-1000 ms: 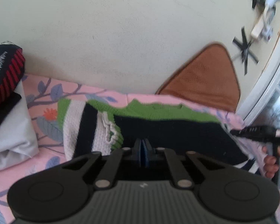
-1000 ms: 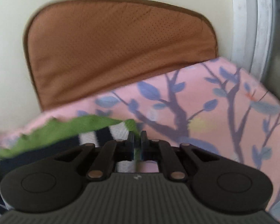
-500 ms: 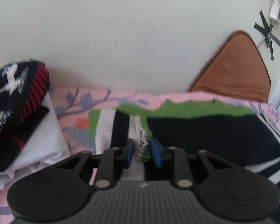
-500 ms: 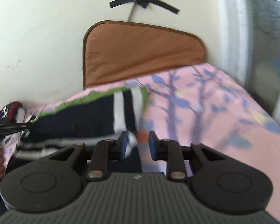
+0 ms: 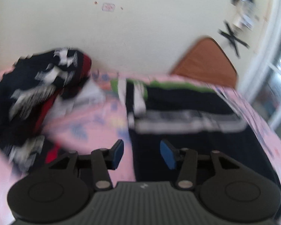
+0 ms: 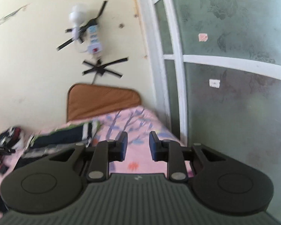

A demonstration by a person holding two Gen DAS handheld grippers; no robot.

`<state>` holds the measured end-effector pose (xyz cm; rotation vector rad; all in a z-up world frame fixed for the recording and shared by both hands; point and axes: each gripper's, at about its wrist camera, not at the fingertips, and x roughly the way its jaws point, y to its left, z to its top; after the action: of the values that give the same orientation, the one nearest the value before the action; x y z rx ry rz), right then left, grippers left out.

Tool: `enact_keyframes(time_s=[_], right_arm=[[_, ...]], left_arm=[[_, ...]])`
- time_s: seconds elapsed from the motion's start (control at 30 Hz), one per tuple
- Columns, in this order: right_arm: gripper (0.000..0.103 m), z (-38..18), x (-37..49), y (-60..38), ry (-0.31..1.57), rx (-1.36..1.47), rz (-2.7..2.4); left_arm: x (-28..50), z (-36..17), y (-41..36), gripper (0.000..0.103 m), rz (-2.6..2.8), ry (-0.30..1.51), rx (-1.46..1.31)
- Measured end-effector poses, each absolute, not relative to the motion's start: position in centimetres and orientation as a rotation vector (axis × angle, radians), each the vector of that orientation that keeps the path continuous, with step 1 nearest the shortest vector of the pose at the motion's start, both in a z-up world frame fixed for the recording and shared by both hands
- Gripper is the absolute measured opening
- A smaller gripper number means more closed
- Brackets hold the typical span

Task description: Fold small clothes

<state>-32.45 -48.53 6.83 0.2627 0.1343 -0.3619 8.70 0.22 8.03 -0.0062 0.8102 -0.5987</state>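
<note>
Left wrist view: your left gripper (image 5: 142, 155) has just been opening, nothing between its blue pads, above the knitted striped sweater (image 5: 179, 110); right gripper (image 6: 138, 146) parted, empty.

We cannot read any real word in these pictures. The power strip (image 6: 94, 38) taped on the wall carries a round blue mark and a red spot, but both are too blurred to read. The small white sticker (image 6: 214, 83) on the glass door has marks that are too small.
</note>
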Motion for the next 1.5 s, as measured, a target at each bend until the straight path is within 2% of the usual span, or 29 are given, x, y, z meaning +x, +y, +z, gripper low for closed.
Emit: enact_keyframes(time_s=[0.1, 0.23, 0.43, 0.5, 0.53, 0.6, 0.63, 0.67, 0.77, 0.9, 1.1, 1.17, 1.2, 1.23, 1.27, 1.3, 1.33, 1.4, 1.5], right_arm=[[0.034, 4.5, -31.9, -47.2, 0.220, 0.240, -0.268], [0.035, -0.7, -27.6, -44.6, 0.373, 0.288, -0.084], [0.035, -5.1, -22.5, -43.6, 0.485, 0.416, 0.075], [0.035, -5.8, -21.9, -43.7, 0.521, 0.426, 0.084], [0.034, -6.3, -21.5, -43.7, 0.544, 0.437, 0.094], [0.026, -6.4, -21.5, -43.4, 0.534, 0.444, 0.117], [0.013, -6.4, -21.7, -43.2, 0.545, 0.442, 0.141], [0.011, -6.4, -21.8, -42.8, 0.543, 0.428, 0.150], [0.010, -5.9, -23.0, -43.2, 0.507, 0.439, 0.176], [0.010, -2.5, -23.4, -45.9, 0.372, 0.501, 0.183], [0.010, 4.2, -16.2, -47.9, 0.252, 0.448, 0.165], [0.010, 6.1, -11.3, -48.4, 0.247, 0.449, 0.149], [0.011, 6.6, -8.8, -48.4, 0.239, 0.451, 0.131], [0.017, 6.9, -6.3, -48.3, 0.222, 0.430, 0.095], [0.038, 6.8, -4.0, -48.4, 0.227, 0.394, 0.036], [0.046, 6.5, -2.3, -48.6, 0.281, 0.374, -0.026], [0.046, 5.9, -1.3, -48.7, 0.340, 0.367, -0.069], [0.045, 4.5, -2.2, -48.7, 0.355, 0.347, -0.015], [0.048, 2.0, -4.7, -48.3, 0.386, 0.334, 0.005]], left_arm=[[3.3, 7.8, 2.4, 0.044, -0.629, 0.871, 0.023], [-2.0, 7.5, 3.7, 0.046, -0.628, 0.917, 0.056], [-4.1, 6.0, 4.5, 0.049, -0.637, 1.046, -0.050], [-4.8, 5.8, 3.9, 0.042, -0.614, 1.023, 0.004], [-5.0, 5.9, 3.7, 0.017, -0.601, 1.018, 0.035], [-5.2, 5.9, 3.7, 0.012, -0.594, 1.033, 0.037], [-5.0, 6.0, 4.0, 0.009, -0.596, 1.045, 0.015], [-4.7, 6.1, 4.3, 0.009, -0.597, 1.055, -0.006], [-3.2, 7.8, 5.7, 0.009, -0.633, 1.053, -0.148], [0.1, 10.7, 6.1, 0.008, -0.657, 0.973, -0.285], [9.1, 13.3, 1.6, 0.009, -0.598, 0.864, -0.274], [13.2, 12.7, -1.2, 0.014, -0.529, 0.835, -0.243], [14.8, 12.1, -2.4, 0.021, -0.475, 0.832, -0.212], [16.2, 11.2, -3.7, 0.027, -0.395, 0.862, -0.169], [16.7, 10.6, -4.2, 0.027, -0.371, 0.893, -0.154], [16.5, 9.9, -4.2, 0.032, -0.409, 0.915, -0.158], [16.0, 9.4, -4.0, 0.045, -0.450, 0.915, -0.155], [14.7, 8.4, -3.6, 0.060, -0.433, 0.900, -0.105], [14.0, 6.9, -3.8, 0.058, -0.440, 0.954, -0.086]])
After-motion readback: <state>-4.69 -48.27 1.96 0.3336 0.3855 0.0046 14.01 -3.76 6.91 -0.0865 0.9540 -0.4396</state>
